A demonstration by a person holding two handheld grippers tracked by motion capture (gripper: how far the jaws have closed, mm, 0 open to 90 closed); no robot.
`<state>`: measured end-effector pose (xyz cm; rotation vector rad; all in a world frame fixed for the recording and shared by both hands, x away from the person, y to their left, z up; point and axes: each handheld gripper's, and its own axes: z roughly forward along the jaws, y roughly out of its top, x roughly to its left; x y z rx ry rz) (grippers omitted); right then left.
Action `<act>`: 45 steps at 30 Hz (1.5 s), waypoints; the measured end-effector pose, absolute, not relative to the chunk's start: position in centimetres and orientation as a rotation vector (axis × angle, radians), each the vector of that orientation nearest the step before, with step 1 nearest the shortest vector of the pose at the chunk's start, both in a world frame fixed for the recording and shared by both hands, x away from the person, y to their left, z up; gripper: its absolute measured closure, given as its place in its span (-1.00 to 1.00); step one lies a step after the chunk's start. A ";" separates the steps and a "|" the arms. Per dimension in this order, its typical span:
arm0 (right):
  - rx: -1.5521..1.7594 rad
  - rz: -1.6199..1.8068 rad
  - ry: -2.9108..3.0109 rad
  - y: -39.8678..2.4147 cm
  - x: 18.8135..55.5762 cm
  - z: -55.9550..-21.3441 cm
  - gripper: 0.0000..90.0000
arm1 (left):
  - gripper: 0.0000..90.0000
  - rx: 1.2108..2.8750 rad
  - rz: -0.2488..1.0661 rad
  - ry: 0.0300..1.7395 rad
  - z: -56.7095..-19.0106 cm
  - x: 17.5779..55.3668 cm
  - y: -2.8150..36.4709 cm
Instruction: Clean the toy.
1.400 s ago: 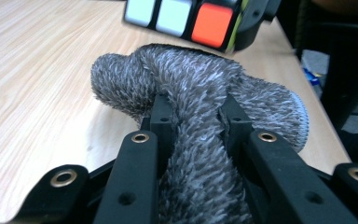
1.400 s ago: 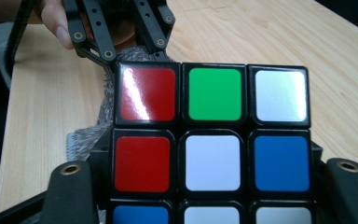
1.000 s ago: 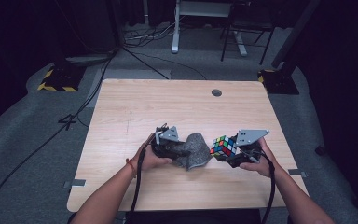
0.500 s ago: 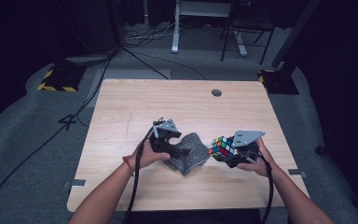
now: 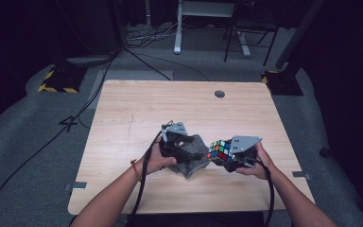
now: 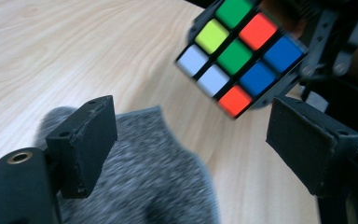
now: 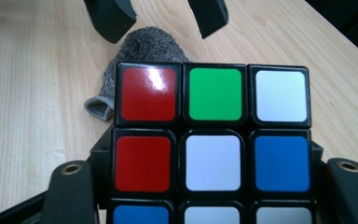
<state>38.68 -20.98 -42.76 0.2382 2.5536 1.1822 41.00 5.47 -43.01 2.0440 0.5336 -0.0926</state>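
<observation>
Two things matter here: your right gripper (image 5: 228, 158) clamps its fingers on the puzzle cube (image 5: 219, 150), held just right of the grey cloth (image 5: 194, 158) on the bench (image 5: 137, 113). Your left gripper (image 6: 191, 140) has just opened, fingers spread wide above that cloth.

One Rubik's cube (image 5: 219, 151) sits between the right gripper's (image 5: 227, 158) jaws. One grey cloth (image 5: 194, 158) lies under the left gripper's (image 5: 189, 149) jaws. Two grippers, one wooden surface (image 5: 137, 118).
</observation>
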 end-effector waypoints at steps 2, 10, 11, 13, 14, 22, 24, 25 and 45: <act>0.227 1.170 2.550 -20.8 38.6 -42.8 -0.25 | -0.63 2.044 -0.110 0.528 -42.9 40.9 4.9; 0.180 1.124 2.541 -20.2 38.2 -42.8 -0.25 | -0.64 2.014 -0.207 0.571 -42.9 41.0 3.5; 0.172 1.118 2.538 -20.2 38.2 -42.9 -0.25 | -0.64 2.016 -0.206 0.576 -43.0 41.1 3.4; 0.160 1.108 2.533 -20.0 38.1 -42.9 -0.25 | -0.68 2.001 -0.244 0.580 -43.0 41.2 3.1; 0.155 1.096 2.530 -20.0 38.0 -42.9 -0.25 | -0.68 1.998 -0.251 0.583 -43.0 41.3 3.1; 0.123 1.056 2.519 -19.7 37.9 -43.1 -0.25 | -0.65 1.978 -0.328 0.595 -43.1 41.3 2.7; 0.115 1.059 2.515 -19.6 37.8 -43.1 -0.25 | -0.66 1.996 -0.333 0.581 -43.1 41.2 2.3; 0.112 1.059 2.511 -19.5 37.8 -43.1 -0.25 | -0.65 2.005 -0.331 0.593 -43.2 41.2 2.1; 0.017 0.953 2.429 -18.7 36.9 -43.3 -0.25 | -0.51 1.923 -0.525 0.721 -45.0 42.1 0.9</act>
